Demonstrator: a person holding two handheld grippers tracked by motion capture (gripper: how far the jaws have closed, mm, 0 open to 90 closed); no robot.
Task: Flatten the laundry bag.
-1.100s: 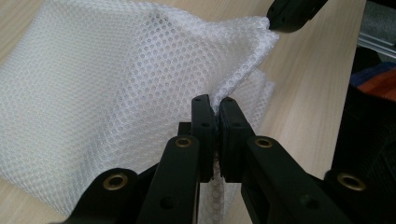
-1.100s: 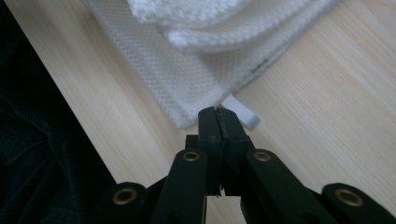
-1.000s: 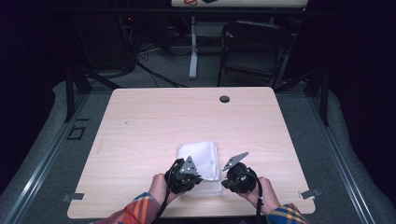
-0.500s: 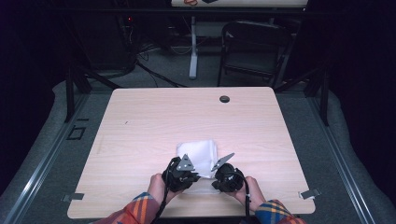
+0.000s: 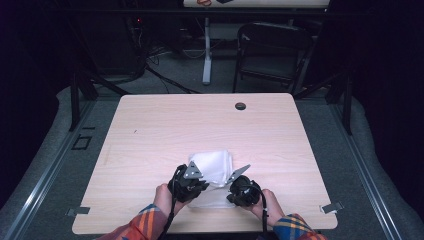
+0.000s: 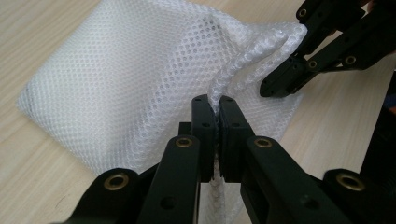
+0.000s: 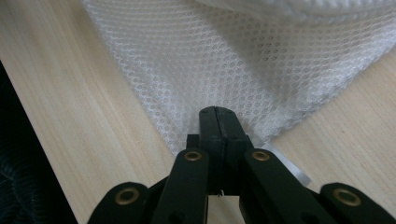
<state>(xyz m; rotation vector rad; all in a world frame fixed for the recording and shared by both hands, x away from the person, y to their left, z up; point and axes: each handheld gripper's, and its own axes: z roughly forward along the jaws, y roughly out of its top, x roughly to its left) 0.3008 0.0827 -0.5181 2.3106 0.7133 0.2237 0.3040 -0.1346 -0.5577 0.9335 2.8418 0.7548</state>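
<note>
A dim room with a dark folding chair [image 5: 270, 55] and cables on the grey floor surrounds a pale wooden tabletop [image 5: 165, 135], which has a small dark grommet [image 5: 240, 106] near its far edge, at about twelve o'clock.

A white mesh bag [image 5: 214, 165] lies on the tabletop toward six o'clock, just ahead of the person. Both forearms, in orange and blue plaid sleeves [image 5: 142, 225], come in from the near edge and angle inward toward each other, so the two hands meet at the near end of the bag.

The left hand [image 5: 162, 197] wraps the body of the left tongs [image 5: 192, 181] at roughly seven o'clock of the bag, pointing forward and slightly right. In the left gripper view its jaws are pressed together on a raised fold of the mesh [image 6: 217, 100], which stands up from the rest of the bag.

The right hand [image 5: 267, 202] holds the right tongs [image 5: 235, 187] at about five o'clock of the bag, pointing left and forward. In the right gripper view its jaws are closed tight on the bag's near edge [image 7: 215, 112], low against the wood.
</note>
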